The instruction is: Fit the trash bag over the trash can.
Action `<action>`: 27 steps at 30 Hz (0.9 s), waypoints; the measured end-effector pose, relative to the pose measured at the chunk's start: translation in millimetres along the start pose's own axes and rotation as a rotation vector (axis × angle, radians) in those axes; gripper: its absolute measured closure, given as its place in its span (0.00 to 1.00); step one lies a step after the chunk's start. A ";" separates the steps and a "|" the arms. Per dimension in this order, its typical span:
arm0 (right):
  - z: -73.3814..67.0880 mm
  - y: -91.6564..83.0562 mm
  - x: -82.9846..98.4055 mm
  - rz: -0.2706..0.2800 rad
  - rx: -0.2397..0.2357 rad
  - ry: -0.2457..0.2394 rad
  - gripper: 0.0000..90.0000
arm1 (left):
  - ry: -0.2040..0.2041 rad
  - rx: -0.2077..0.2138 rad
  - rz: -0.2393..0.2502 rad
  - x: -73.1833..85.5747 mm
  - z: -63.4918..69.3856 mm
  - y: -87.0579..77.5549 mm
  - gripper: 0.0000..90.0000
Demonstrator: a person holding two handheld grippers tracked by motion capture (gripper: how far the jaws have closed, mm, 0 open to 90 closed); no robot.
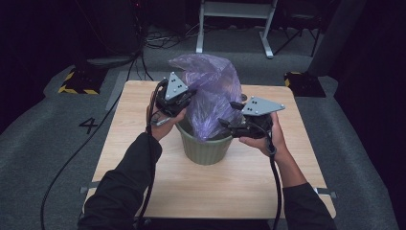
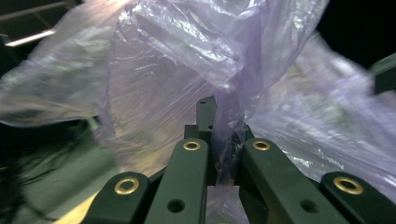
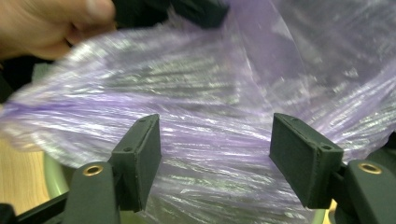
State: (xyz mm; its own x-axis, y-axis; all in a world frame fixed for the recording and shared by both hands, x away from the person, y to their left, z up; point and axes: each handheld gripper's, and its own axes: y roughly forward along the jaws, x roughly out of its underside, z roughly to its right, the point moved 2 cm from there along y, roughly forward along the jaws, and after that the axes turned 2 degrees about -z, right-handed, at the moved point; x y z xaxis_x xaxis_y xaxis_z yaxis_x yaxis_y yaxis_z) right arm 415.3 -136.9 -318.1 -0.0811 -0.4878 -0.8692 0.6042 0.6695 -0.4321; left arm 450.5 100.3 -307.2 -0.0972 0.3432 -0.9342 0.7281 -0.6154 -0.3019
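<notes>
Purple bag [image 1: 210, 91] is standing in the green bin [image 1: 203, 148] mid-surface: thin, slippery film. Left hand-held gripper [image 1: 184, 102] is pinching its edge; right hand-held gripper [image 1: 230, 115] is gaping around loose film, best gripped at the rim.

Dim room: grey carpet floor [image 1: 43, 143], wooden table [image 1: 230, 177], white frame [image 1: 234, 19] behind.

A thin, see-through purple bag [image 1: 210, 91] stands crumpled and puffed up out of a ribbed pale green bin [image 1: 205, 149] at the middle of the table. Its lower end sits inside the bin; its upper part billows toward the far side, pinched at the left edge.
</notes>
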 end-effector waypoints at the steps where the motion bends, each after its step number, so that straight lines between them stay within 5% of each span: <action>1: 0.2 2.5 2.7 -0.018 0.001 -0.001 0.40 | 0.010 0.021 0.000 0.9 2.4 -2.6 0.99; 3: 0.3 13.1 10.5 -0.092 0.035 -0.017 0.51 | 0.026 0.050 0.005 2.5 6.8 -7.5 0.99; 7: 1.7 20.8 15.8 -0.127 0.061 -0.017 0.62 | 0.032 0.119 0.033 6.5 12.3 -16.5 0.99; 10: 4.7 24.9 20.3 -0.143 0.095 0.006 0.60 | 0.070 0.132 0.037 10.1 18.8 -22.7 0.99; 13: 7.1 24.4 23.7 -0.119 0.060 0.047 0.47 | 0.119 0.094 0.024 15.6 24.0 -24.8 0.99; 15: 7.0 17.9 25.4 -0.067 0.020 0.064 0.44 | 0.148 0.004 0.015 18.6 19.5 -25.0 0.99; 21: 14.7 2.0 27.1 0.001 0.014 0.115 0.43 | 0.125 -0.104 0.005 20.5 6.6 -22.0 0.99; 24: 8.3 -11.2 20.8 0.084 -0.077 0.107 0.41 | 0.110 -0.144 -0.006 22.1 2.5 -17.3 0.99; 27: 0.6 -11.8 16.8 0.099 -0.120 0.090 0.41 | 0.081 -0.137 0.001 23.0 3.1 -14.5 0.99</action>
State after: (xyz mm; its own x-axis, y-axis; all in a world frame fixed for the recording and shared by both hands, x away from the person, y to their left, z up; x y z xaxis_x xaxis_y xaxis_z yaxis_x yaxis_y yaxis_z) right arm 407.3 -153.3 -327.4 -0.1000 -0.3675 -0.9246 0.5141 0.7765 -0.3642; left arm 435.6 114.9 -324.9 -0.0455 0.4017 -0.9147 0.8143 -0.5155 -0.2669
